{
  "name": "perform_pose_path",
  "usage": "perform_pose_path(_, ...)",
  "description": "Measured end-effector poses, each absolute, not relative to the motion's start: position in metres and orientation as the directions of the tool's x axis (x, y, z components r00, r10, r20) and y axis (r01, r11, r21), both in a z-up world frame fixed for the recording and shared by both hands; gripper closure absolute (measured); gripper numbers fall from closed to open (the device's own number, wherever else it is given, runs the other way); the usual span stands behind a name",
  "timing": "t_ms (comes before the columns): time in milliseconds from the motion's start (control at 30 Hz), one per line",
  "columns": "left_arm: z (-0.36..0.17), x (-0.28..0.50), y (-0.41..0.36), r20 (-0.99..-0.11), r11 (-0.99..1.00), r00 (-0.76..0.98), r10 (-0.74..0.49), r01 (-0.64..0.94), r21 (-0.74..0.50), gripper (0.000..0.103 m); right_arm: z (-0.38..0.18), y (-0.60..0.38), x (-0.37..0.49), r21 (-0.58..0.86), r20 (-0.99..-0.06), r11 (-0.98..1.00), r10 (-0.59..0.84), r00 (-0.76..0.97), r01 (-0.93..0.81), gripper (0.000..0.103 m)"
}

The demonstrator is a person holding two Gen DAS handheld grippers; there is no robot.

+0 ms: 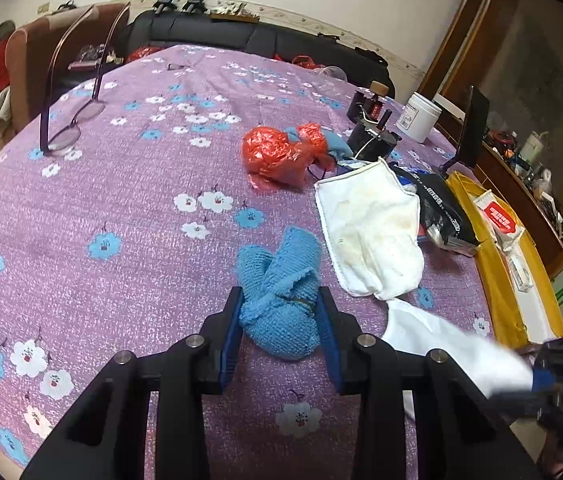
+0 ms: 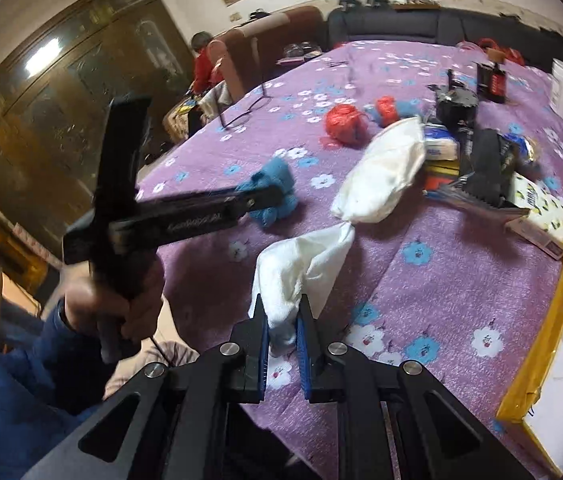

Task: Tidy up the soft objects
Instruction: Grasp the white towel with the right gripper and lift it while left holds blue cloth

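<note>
A crumpled blue knitted cloth (image 1: 281,264) lies on the purple flowered bedspread (image 1: 121,208), and my left gripper (image 1: 280,293) is shut on its near end. The right wrist view shows that gripper (image 2: 269,199), held by a hand (image 2: 121,308), with the blue cloth (image 2: 277,180) at its tip. My right gripper (image 2: 282,302) is shut on the near end of a white cloth (image 2: 305,260) that trails away to a twisted point. That point touches a larger, stained white cloth (image 2: 385,172) (image 1: 369,232). The held white cloth (image 1: 441,340) and right gripper (image 1: 561,372) show blurred at the lower right.
A red plastic bag (image 1: 277,152) sits behind the cloths beside dark bottles (image 1: 373,136) and a white jar (image 1: 421,116). A black packet (image 1: 445,212), a tissue box (image 2: 541,216) and a yellow-edged box (image 1: 501,280) crowd the right. Glasses (image 1: 69,128) stand far left.
</note>
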State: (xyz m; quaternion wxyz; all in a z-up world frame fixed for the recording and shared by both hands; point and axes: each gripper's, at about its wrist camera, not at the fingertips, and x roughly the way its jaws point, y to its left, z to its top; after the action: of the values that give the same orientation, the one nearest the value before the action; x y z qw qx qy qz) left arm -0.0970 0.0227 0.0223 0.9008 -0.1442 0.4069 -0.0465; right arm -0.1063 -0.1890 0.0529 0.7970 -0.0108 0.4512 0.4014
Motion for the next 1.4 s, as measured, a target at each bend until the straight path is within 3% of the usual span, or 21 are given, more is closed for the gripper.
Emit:
perform_pose_path(367, 0.023, -0.099, 0.021, -0.723, 0.96, 0.665, -0.187, -0.034, -0.279, 0.069, 0.021, -0.16, -0.051, 0.091, -0.829, 0.869, 0.337, 0.446, -0.486, 0.087)
perform_pose_path(500, 0.023, -0.099, 0.021, -0.723, 0.96, 0.665, -0.187, -0.033, -0.279, 0.068, 0.019, -0.148, -0.06, -0.011, -0.817, 0.844, 0.302, 0.492, -0.536, 0.087)
perform_pose_path(600, 0.022, -0.098, 0.022, -0.723, 0.96, 0.664, -0.189, -0.029, -0.278, 0.068, 0.024, -0.154, -0.063, 0.001, -0.808, 0.842, 0.319, 0.496, -0.54, 0.082)
perform_pose_path(700, 0.022, -0.099, 0.022, -0.724, 0.961, 0.664, -0.19, -0.026, -0.276, 0.068, 0.033, -0.167, -0.067, 0.031, -0.797, 0.854, 0.335, 0.503, -0.52, 0.056)
perform_pose_path(767, 0.022, -0.099, 0.022, -0.724, 0.961, 0.663, -0.19, -0.026, -0.276, 0.068, 0.04, -0.171, -0.073, 0.046, -0.781, 0.852, 0.356, 0.513, -0.521, 0.029)
perform_pose_path(800, 0.022, -0.099, 0.022, -0.724, 0.961, 0.663, -0.19, -0.026, -0.276, 0.068, 0.044, -0.173, -0.075, 0.044, -0.77, 0.853, 0.361, 0.526, -0.521, 0.027)
perform_pose_path(1000, 0.022, -0.099, 0.022, -0.724, 0.96, 0.663, -0.191, -0.026, -0.277, 0.068, 0.054, -0.166, -0.09, 0.009, -0.752, 0.846, 0.357, 0.553, -0.533, 0.021)
perform_pose_path(1133, 0.022, -0.099, 0.022, -0.723, 0.96, 0.663, -0.191, -0.026, -0.278, 0.068, 0.047, -0.15, -0.093, -0.091, -0.746, 0.852, 0.285, 0.602, -0.515, 0.014)
perform_pose_path(1300, 0.022, -0.099, 0.022, -0.723, 0.96, 0.663, -0.192, -0.025, -0.278, 0.068, 0.031, -0.145, -0.079, -0.053, -0.78, 0.868, 0.273, 0.563, -0.495, 0.014)
perform_pose_path(1333, 0.022, -0.1, 0.022, -0.723, 0.96, 0.663, -0.192, -0.025, -0.278, 0.068, 0.03, -0.145, -0.078, -0.051, -0.779, 0.87, 0.272, 0.565, -0.49, 0.015)
perform_pose_path(1400, 0.022, -0.1, 0.021, -0.723, 0.961, 0.664, -0.192, -0.024, -0.277, 0.068, 0.026, -0.149, -0.075, -0.027, -0.78, 0.88, 0.277, 0.561, -0.474, 0.028)
